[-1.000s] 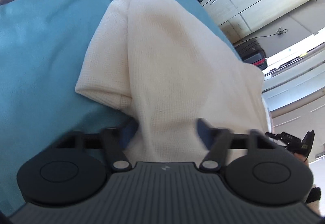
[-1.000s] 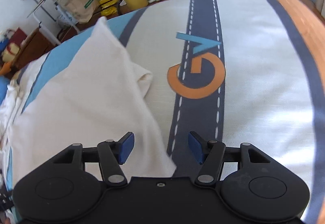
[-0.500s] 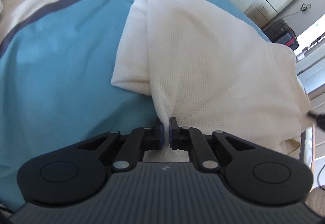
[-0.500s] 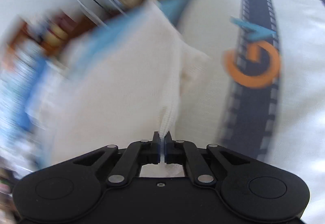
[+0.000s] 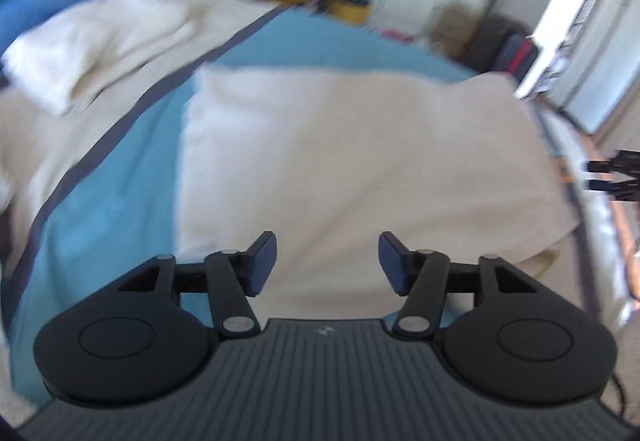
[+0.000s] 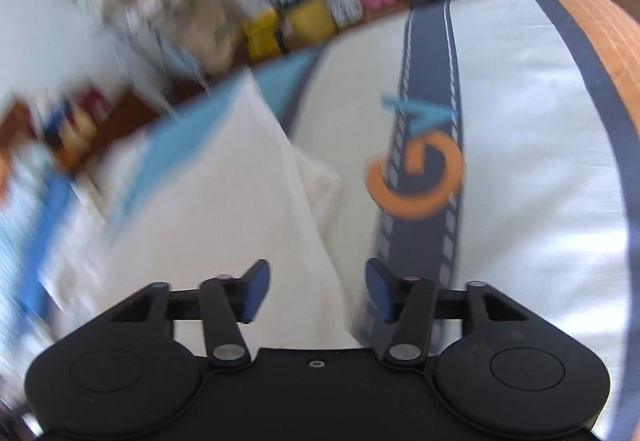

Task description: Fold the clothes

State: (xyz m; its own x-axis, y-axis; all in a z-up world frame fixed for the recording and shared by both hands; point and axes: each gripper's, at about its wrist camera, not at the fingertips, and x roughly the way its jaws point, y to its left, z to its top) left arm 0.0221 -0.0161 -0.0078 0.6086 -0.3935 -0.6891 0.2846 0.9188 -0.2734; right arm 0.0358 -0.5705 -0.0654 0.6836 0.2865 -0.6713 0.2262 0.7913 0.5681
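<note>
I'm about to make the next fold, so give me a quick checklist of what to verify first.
1. Left gripper open and empty: ok.
2. Right gripper open and empty: ok.
3. Cream garment lying flat on the blue bedspread: ok.
4. Garment edges neatly aligned: cannot tell, motion blur.
5. Right gripper lined up with the garment's near corner: ok.
6. Cream pile clear of the garment: ok.

Motion blur smears the room clutter (image 6: pixel 168 41) beyond recognition.
</note>
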